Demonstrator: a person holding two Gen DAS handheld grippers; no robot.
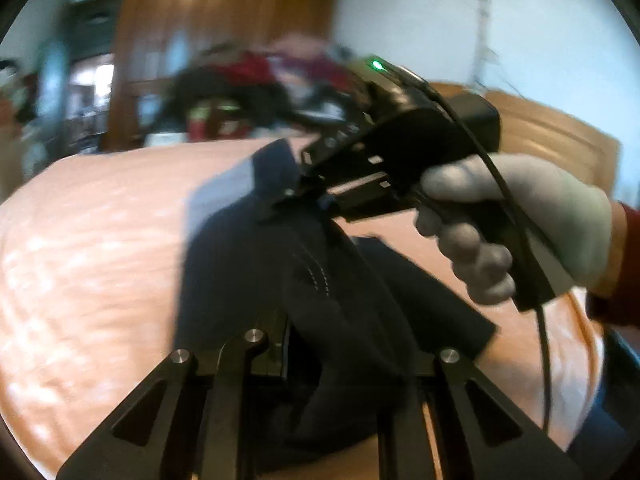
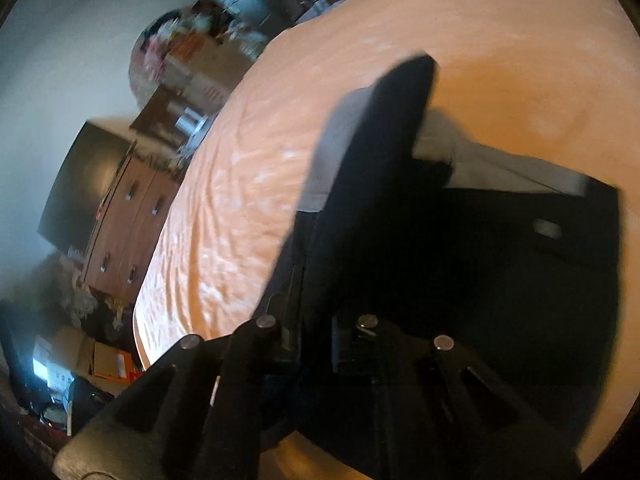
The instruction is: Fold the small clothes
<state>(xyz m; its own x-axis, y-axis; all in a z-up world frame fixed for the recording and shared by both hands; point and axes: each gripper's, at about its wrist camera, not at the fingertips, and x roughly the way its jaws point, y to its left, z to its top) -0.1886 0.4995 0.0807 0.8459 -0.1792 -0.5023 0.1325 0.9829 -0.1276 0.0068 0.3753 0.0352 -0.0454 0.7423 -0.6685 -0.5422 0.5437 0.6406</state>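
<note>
Tools left (image 1: pixel 308 364) and right (image 1: pixel 298 196) both pinch dark garment (image 1: pixel 248 276) above orange bedspread (image 1: pixel 92 248).

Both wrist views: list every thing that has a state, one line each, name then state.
dark garment: partly lifted off the bed, pinched at two places, the rest draped on the cover.
left gripper: shut on the dark garment.
right gripper: shut on the dark garment, held in a gloved hand.
orange bed cover: spread out, wrinkled.
</note>
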